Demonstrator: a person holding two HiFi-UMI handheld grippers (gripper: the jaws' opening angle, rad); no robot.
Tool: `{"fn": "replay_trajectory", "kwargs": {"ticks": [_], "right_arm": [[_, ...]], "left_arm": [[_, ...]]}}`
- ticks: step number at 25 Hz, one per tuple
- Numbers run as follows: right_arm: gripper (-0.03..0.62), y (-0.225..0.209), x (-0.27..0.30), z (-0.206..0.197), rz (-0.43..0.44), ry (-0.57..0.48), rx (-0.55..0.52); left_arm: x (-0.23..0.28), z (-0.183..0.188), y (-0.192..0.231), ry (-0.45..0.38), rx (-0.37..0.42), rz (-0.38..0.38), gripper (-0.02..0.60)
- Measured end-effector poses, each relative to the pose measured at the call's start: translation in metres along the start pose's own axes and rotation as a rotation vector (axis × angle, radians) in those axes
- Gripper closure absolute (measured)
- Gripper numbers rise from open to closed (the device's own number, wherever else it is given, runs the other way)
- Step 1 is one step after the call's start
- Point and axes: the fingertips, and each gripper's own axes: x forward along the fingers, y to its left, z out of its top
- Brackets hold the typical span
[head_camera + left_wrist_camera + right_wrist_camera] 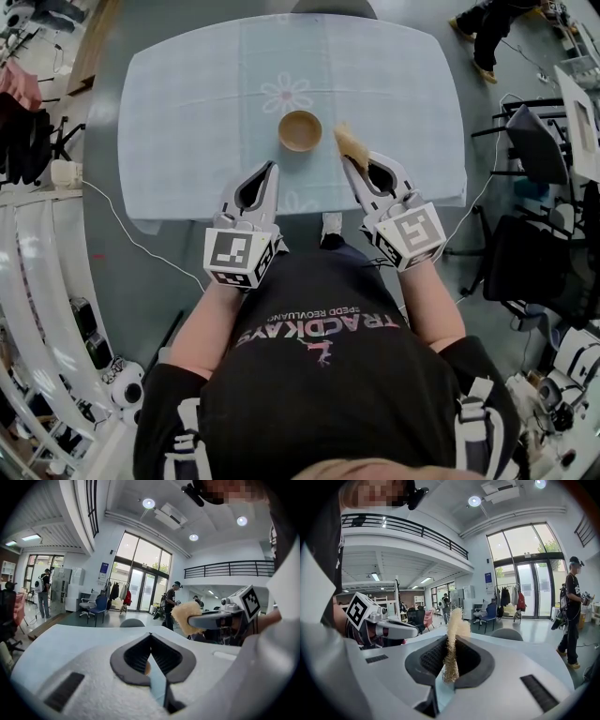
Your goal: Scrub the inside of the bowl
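Wooden bowl (300, 130) on a cloth-covered desk (187, 112), scrubber (352, 142) held just to its right.
The pale flowered cloth hides the desk top; grey floor and office chairs (534, 141) surround it. The right hand-held gripper (345, 159) grasps the tan fibrous scrubber; the left hand-held gripper (274, 166) is clenched on nothing. The bowl's inside is too small to read. Only the gripper views show the glass doors (140, 588) and balcony railing (403, 527).

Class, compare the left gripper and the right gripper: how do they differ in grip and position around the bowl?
The left gripper is shut on nothing; the right gripper is shut on a tan scrubber. The left gripper sits near-left of the bowl; the right gripper sits to its right, scrubber beside the rim. Neither touches the bowl.
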Motion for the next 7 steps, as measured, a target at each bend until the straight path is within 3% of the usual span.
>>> {"fn": "replay_trajectory", "kwargs": {"ticks": [7], "right_arm": [[0.562, 0.0032, 0.0017, 0.0022, 0.002, 0.0, -0.002]], "left_arm": [[-0.0033, 0.0005, 0.002, 0.0, 0.0, 0.0, 0.566]]}}
